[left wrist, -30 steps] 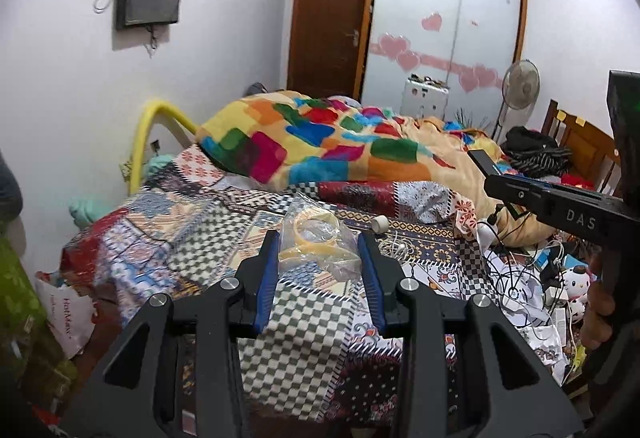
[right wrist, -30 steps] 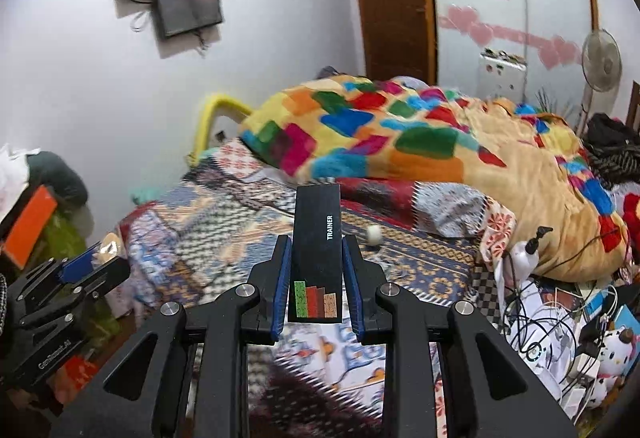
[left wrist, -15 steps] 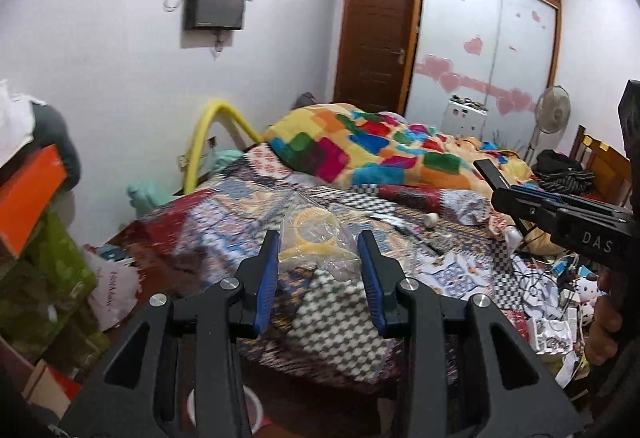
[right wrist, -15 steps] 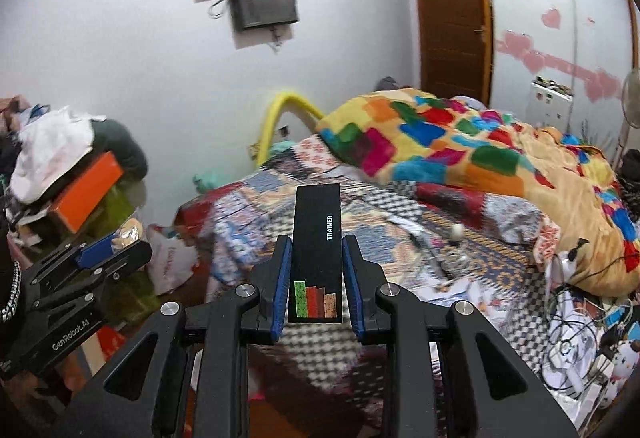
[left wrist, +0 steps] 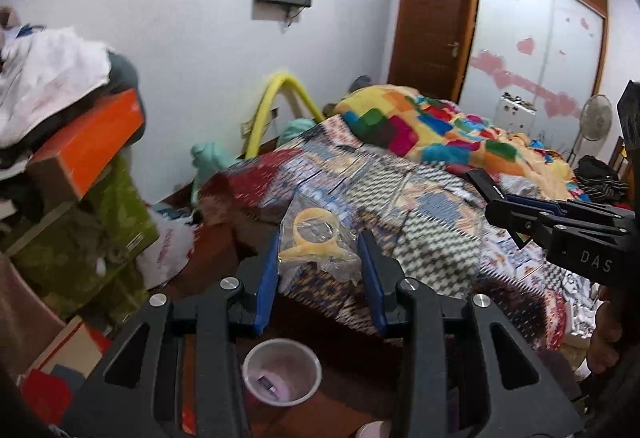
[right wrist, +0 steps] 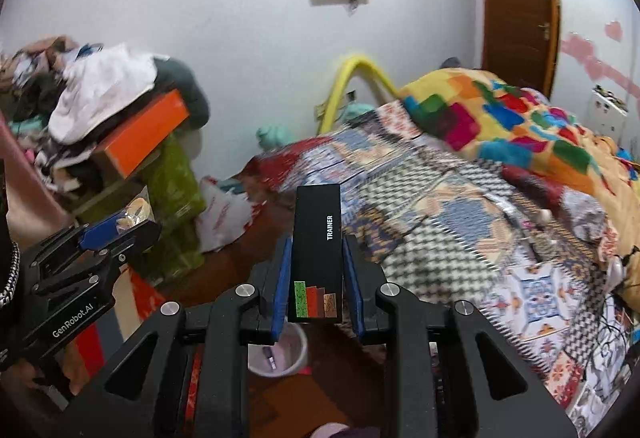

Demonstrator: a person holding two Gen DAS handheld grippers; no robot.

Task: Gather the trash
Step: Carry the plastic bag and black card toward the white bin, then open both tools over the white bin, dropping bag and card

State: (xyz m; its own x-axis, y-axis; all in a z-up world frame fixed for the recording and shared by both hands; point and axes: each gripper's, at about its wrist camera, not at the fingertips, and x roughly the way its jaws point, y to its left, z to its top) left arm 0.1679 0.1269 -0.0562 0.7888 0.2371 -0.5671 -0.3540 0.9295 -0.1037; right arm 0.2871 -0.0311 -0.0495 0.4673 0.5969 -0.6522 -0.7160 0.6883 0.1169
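Observation:
My left gripper (left wrist: 319, 258) is shut on a clear plastic bag (left wrist: 316, 242) with a yellow ring-shaped item inside, held above the floor. My right gripper (right wrist: 317, 262) is shut on a flat black box (right wrist: 316, 250) marked TRAINER. A small white bin (left wrist: 282, 372) stands on the dark floor just below the left gripper; it also shows in the right wrist view (right wrist: 278, 354) under the right gripper. The right gripper shows at the right in the left wrist view (left wrist: 560, 226). The left gripper shows at the left in the right wrist view (right wrist: 100, 242).
A bed with a patchwork cover (left wrist: 420, 214) fills the right side, a colourful quilt (left wrist: 440, 126) on it. Stacked boxes and clothes (left wrist: 72, 166) stand at the left. A white plastic bag (left wrist: 168, 250) lies on the floor by the boxes.
Both grippers have swung left and down, away from the bed, still holding their items. The white bin on the floor has come into view beneath them.

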